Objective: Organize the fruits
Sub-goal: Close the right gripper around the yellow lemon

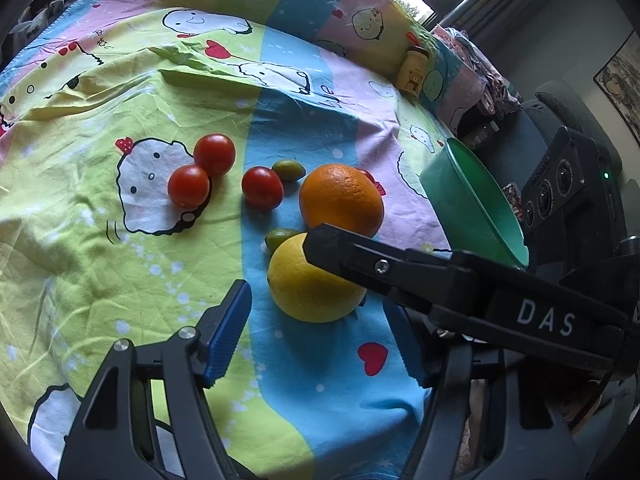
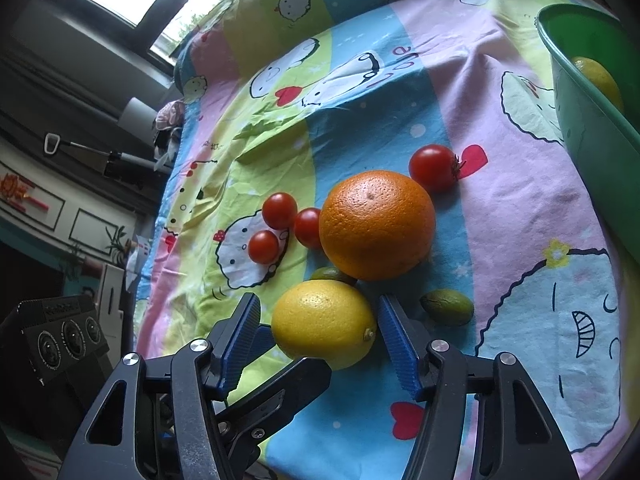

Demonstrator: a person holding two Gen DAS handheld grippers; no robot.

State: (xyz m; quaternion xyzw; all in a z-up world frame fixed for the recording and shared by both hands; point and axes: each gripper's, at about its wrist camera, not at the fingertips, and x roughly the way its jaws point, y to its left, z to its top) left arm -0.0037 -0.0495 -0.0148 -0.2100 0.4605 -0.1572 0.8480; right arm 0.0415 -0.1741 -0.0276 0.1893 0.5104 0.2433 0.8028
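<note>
green bowl (image 2: pixel 592 128) cut off at the edge, beside the orange (image 2: pixel 376 224), with a half-hidden lemon inside (image 2: pixel 598 76). right gripper (image 2: pixel 316 320) spread around the lemon (image 2: pixel 324 322) just below the orange, pads not quite touching. left gripper (image 1: pixel 320 332) spread, holding nothing, one finger hidden.
</note>
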